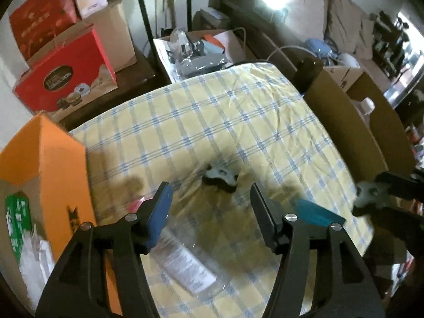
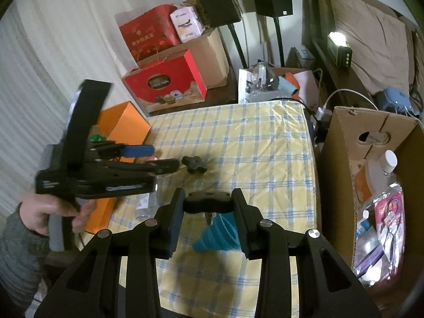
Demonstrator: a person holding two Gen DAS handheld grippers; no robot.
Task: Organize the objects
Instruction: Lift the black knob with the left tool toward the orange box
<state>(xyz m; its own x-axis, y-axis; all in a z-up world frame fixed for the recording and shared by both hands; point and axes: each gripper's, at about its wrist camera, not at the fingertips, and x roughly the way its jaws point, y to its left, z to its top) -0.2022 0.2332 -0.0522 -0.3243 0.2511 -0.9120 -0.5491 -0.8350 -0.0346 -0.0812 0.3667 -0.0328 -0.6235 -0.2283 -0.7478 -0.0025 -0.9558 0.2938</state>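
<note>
My right gripper (image 2: 207, 203) is shut on a black star knob (image 2: 207, 200) with a bolt hanging under it, held above the checked table (image 2: 238, 137); it also shows in the left wrist view (image 1: 371, 194). A second black star knob (image 2: 195, 164) lies on the cloth and shows in the left wrist view (image 1: 221, 176). My left gripper (image 1: 209, 198) is open above a clear plastic bottle (image 1: 185, 259) lying on the cloth; it shows from the side in the right wrist view (image 2: 156, 156). A blue collapsible funnel (image 2: 216, 232) lies below my right gripper.
An orange box (image 1: 53, 164) with a green carton stands at the table's left edge. A brown cardboard box (image 2: 371, 185) holding bottles and packets stands at the right. Red gift boxes (image 2: 164, 79) and speaker stands are behind the table.
</note>
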